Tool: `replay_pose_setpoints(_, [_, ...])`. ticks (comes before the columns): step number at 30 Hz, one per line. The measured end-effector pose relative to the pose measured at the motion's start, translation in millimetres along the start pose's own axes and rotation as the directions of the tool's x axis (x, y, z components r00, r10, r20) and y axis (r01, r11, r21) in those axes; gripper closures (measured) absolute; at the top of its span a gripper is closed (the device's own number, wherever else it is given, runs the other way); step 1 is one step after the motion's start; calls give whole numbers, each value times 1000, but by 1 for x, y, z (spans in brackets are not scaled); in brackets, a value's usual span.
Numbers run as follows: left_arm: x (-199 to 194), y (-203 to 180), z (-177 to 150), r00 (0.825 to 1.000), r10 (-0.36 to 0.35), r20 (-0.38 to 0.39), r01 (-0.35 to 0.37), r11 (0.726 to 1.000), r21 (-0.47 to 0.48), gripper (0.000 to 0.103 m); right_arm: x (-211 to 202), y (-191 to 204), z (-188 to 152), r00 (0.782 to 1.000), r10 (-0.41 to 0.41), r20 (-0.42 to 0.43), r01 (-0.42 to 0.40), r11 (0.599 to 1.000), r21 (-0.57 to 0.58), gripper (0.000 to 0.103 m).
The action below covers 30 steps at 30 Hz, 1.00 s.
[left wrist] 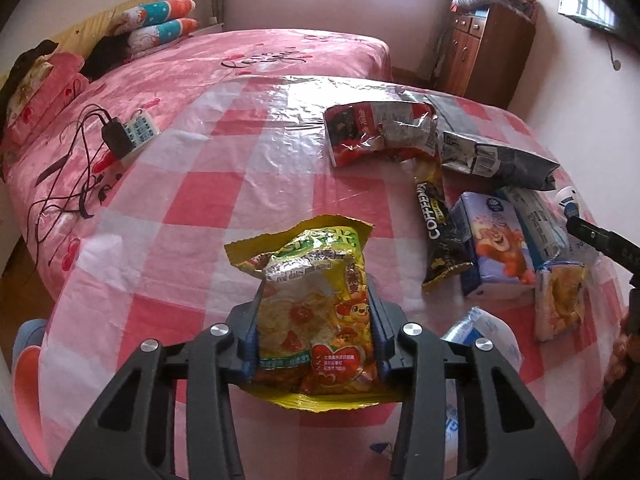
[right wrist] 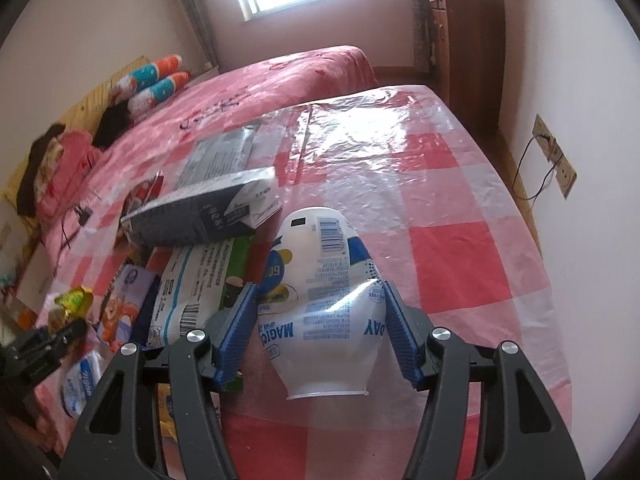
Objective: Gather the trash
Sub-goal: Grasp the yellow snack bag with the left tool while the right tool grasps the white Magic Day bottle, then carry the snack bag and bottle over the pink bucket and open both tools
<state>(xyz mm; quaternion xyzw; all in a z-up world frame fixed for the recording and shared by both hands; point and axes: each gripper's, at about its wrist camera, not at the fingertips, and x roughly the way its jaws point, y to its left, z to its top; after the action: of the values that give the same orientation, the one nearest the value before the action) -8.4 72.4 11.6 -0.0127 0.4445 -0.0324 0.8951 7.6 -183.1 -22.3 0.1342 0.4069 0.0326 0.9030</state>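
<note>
Checked pink-and-white plastic sheet over a bench beside a pink bed: the landmark for all entries.

Item 1. Yellow snack bag, torn open at its far end, at the near edge of the sheet. Left claw is closed onto it; both blue pads press its sides and the foil bulges between them.

Item 2. White plastic cup with blue print and a barcode, dented at the waist, lying on its side with its rim toward the camera, near the sheet's near edge. Right claw is partly closed around it, pads against the crumpled sides.

Item 3. Loose trash on the sheet, in a cluster toward its right side as the left wrist view shows it: red-and-silver wrapper, grey-black bag, black coffee sachet, tissue pack with a cartoon bear, white printed packet, small clear snack packet.

Item 4. Off the sheet, on the bed: charger with black cables, rolled pillows.

Item 5. Wooden cabinet beyond the sheet's far right corner, folded blankets on top.
</note>
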Motion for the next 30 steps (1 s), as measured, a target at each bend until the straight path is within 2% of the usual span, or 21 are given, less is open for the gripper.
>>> replay_pose_setpoints(10, [-17, 15, -17, 995, -93, 35, 94, 995, -22, 60, -16, 3, -9, 997, 54, 51, -55, 998, 22, 41])
replay_pose_setpoints(17, [-36, 32, -25, 989, -131, 71, 135, 990, -50, 60, -31, 17, -15, 992, 84, 92, -88, 996, 32, 41])
replay_pose_setpoints(21, [-45, 42, -31, 985, -150, 88, 155, 986, -62, 60, -43, 27, -15, 985, 131, 112, -136, 990, 43, 41])
replay_pose_setpoints(25, [-53, 53, -38, 983, -155, 95, 162, 984, -69, 60, -56, 46, -13, 976, 182, 120, -187, 982, 24, 41])
replay_pose_setpoints(30, [-62, 69, -49, 983, -152, 105, 161, 983, -87, 60, -63, 85, -18, 962, 260, 85, -259, 965, -30, 41])
